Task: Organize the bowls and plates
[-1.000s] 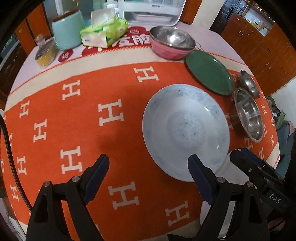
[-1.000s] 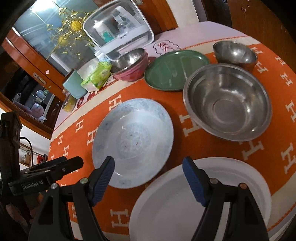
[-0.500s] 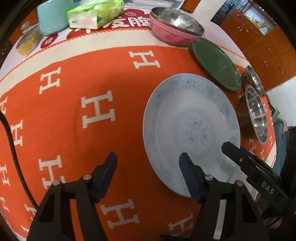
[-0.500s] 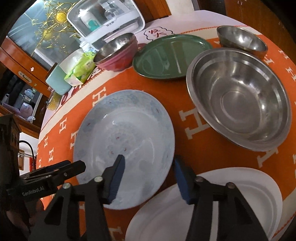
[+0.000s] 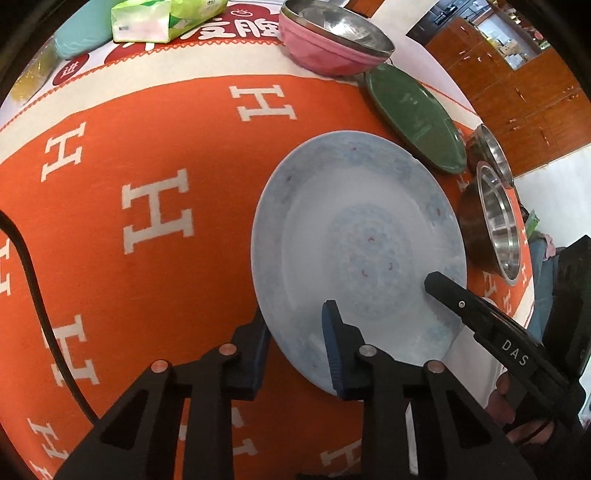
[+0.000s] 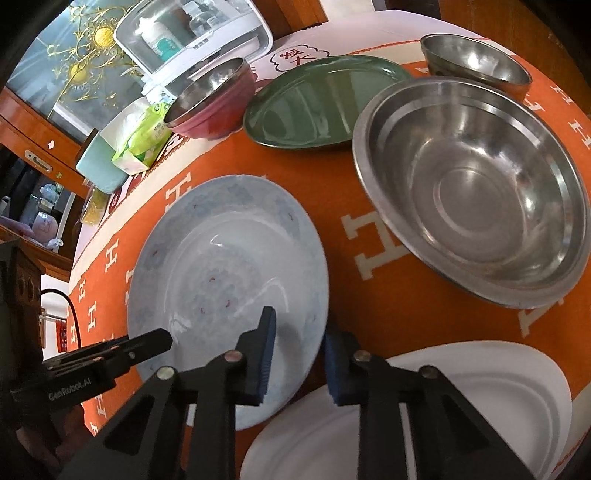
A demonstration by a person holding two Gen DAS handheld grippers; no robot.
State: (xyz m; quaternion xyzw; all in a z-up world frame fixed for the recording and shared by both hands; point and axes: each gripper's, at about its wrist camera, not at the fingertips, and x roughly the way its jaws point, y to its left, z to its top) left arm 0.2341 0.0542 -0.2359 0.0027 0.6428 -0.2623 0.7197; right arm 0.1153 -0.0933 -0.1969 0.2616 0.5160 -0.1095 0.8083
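A pale blue patterned plate (image 5: 354,236) lies on the orange tablecloth; it also shows in the right wrist view (image 6: 225,273). My left gripper (image 5: 295,343) straddles its near-left rim, one finger under the rim and one over it, jaws narrowed onto it. My right gripper (image 6: 299,350) straddles the plate's near-right rim the same way. A white plate (image 6: 424,410) lies just under my right gripper. A green plate (image 6: 325,107), a big steel bowl (image 6: 476,184), a small steel bowl (image 6: 476,62) and a pink bowl (image 6: 214,99) stand behind.
The orange cloth with white H marks (image 5: 155,214) covers the table. A tissue pack (image 5: 162,18), a mint container (image 5: 81,33) and a clear white-rimmed box (image 6: 192,33) stand at the far edge. The table's edge lies right of the steel bowls (image 5: 495,221).
Both grippers moved forward and closed from wide open onto opposite sides of the blue plate's near rim. The plate looks tilted up slightly at the near edge.
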